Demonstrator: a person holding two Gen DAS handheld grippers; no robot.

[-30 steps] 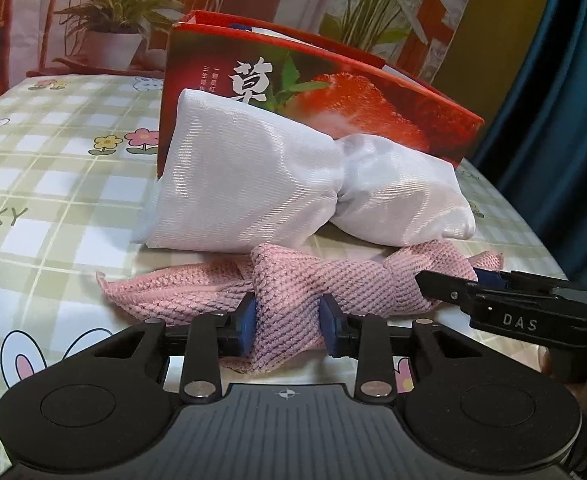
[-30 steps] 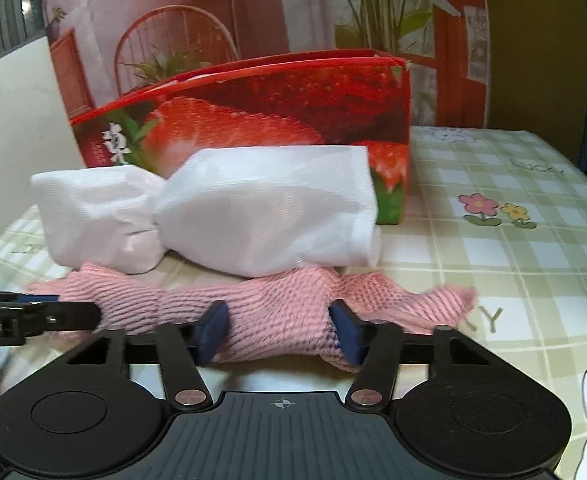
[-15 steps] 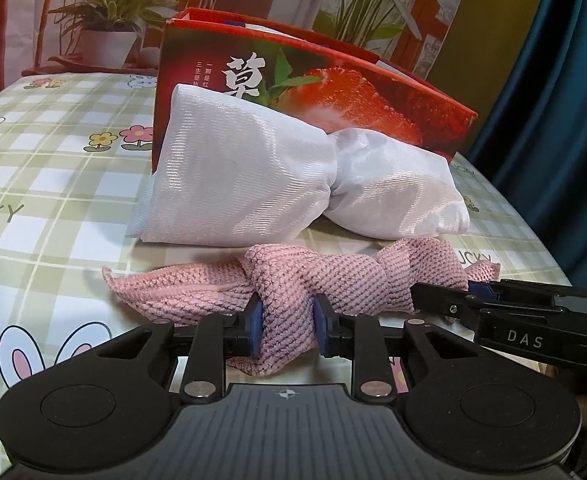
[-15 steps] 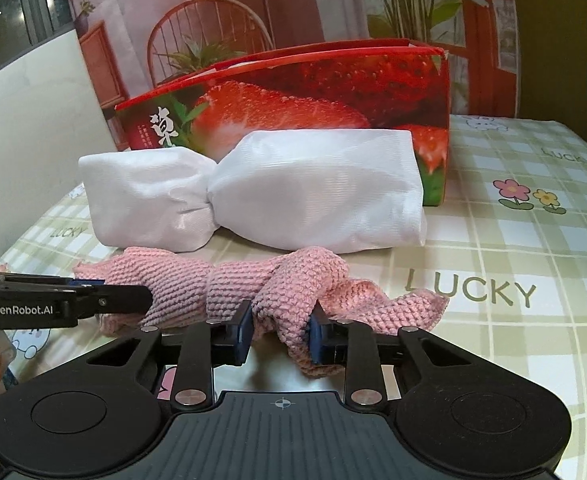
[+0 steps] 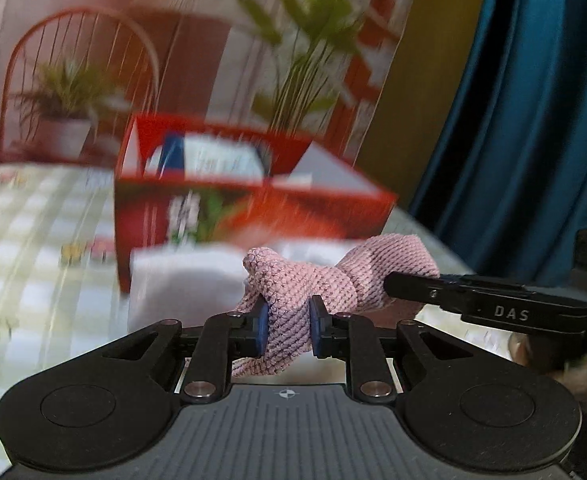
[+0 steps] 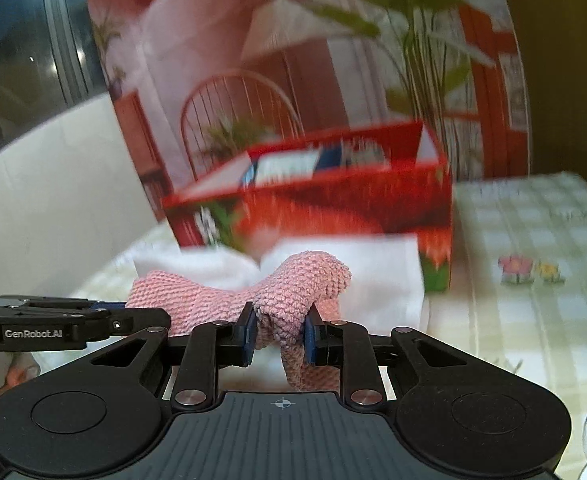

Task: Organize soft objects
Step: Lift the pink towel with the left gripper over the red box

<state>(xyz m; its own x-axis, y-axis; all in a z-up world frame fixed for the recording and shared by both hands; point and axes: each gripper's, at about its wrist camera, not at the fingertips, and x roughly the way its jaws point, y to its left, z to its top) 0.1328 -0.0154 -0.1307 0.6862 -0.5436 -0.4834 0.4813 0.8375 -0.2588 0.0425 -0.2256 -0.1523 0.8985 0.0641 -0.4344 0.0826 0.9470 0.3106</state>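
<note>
While we hold the cloth between both tools, the readings below go view by view.

Left wrist view
- Left gripper (image 5: 287, 330): closed tight on one end of the pink knitted cloth (image 5: 333, 280); we see knit bunched between the blue pads and a tail hanging below them.
- Right gripper (image 5: 397, 282): enters from 3 o'clock; its tip meets the cloth's far end, but we cannot tell its closure from here.
- Cloth axis: runs from 6 o'clock toward 2 o'clock, spanning the two tools.
- Red strawberry box (image 5: 253, 204): at 11 o'clock beyond the cloth, top open, with the white bundle (image 5: 185, 280) lying in front of it. We cannot tell whether the cloth touches the bundle.

Right wrist view
- Right gripper (image 6: 279, 338): clamped on the cloth's (image 6: 293, 284) other end, a fold drooping under the pads.
- Left gripper (image 6: 149, 320): comes in from 9 o'clock, touching the cloth's left end.
- Box (image 6: 333, 200): at 12 o'clock, past the white bundle (image 6: 373, 272).

Judgement
- Deciding relation: the cloth's long axis lies roughly parallel to the box's front wall, so we judge both hands must travel forward together toward 12 o'clock; neither looks clearly nearer.
</note>
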